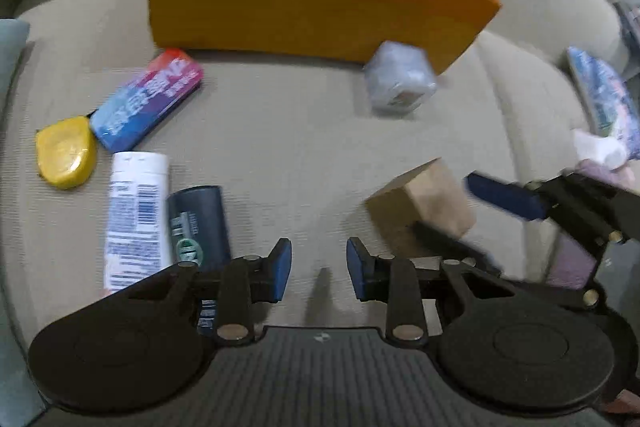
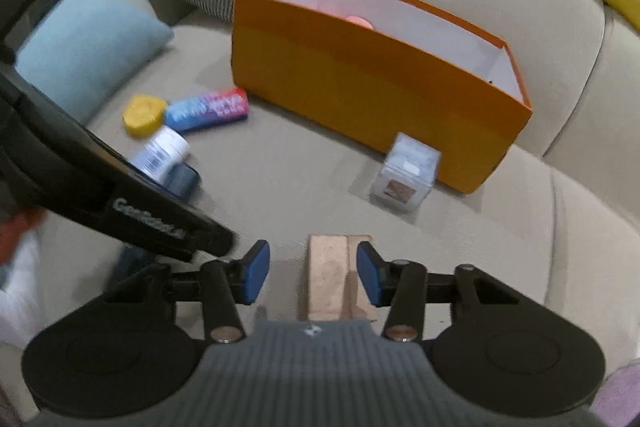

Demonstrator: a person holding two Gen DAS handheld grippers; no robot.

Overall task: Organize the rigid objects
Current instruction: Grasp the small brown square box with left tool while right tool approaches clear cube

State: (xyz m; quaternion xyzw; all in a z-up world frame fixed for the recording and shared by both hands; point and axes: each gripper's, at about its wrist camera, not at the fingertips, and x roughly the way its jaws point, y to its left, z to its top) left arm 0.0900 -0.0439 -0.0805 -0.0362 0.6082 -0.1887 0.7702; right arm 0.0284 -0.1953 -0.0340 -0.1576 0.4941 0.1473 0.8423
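The right gripper (image 2: 308, 277) stands open around the wooden block (image 2: 325, 277), well in front of the orange box (image 2: 360, 87); its pads do not press yet. The block sits off-centre, so closing may twist it away.

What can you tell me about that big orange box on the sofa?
The orange box looks like stiff cardboard, long and rectangular, lidless, white inside. It stands upright on the beige sofa seat near the backrest. Something small and pinkish shows inside. A clear plastic cube sits right against its front wall; whether they touch is unclear.
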